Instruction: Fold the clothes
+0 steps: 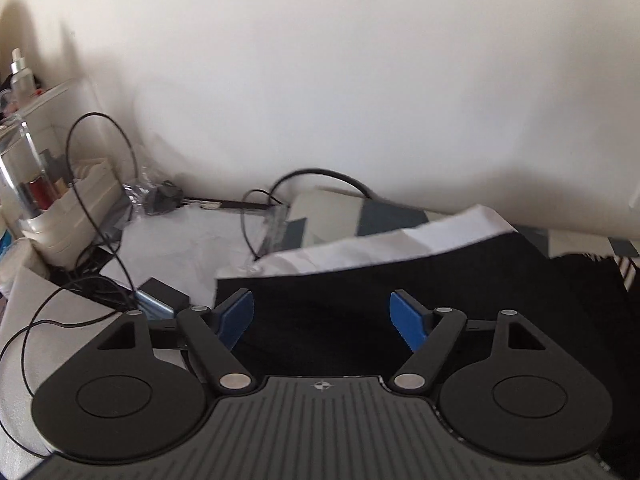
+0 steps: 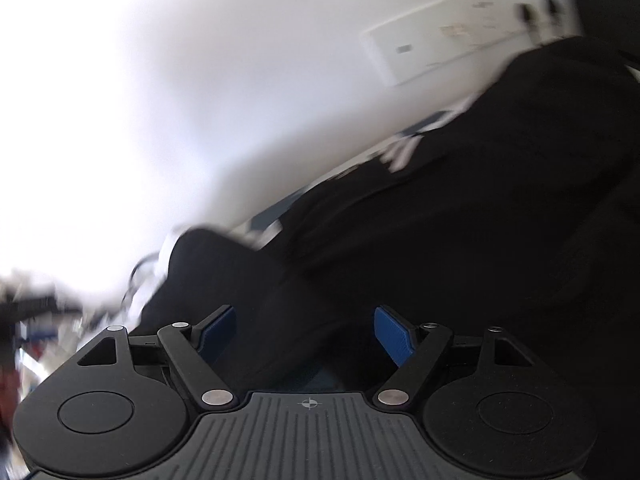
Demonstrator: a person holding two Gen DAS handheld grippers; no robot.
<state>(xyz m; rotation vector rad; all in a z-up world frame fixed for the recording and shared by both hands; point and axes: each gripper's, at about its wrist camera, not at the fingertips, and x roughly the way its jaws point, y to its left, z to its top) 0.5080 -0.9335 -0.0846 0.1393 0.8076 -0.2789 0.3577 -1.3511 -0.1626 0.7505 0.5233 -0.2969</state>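
L gripper (image 1: 322, 316): jaws wide, empty, over black garment (image 1: 440, 280) | R gripper (image 2: 305, 334): jaws wide, empty, same cloth, blurred

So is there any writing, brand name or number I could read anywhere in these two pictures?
No readable text anywhere.
White wall panel: small marks or stickers, too blurred to read.
Spray bottle on the shelf: no legible label.
Each gripper body bears only a crosshair symbol, no words.
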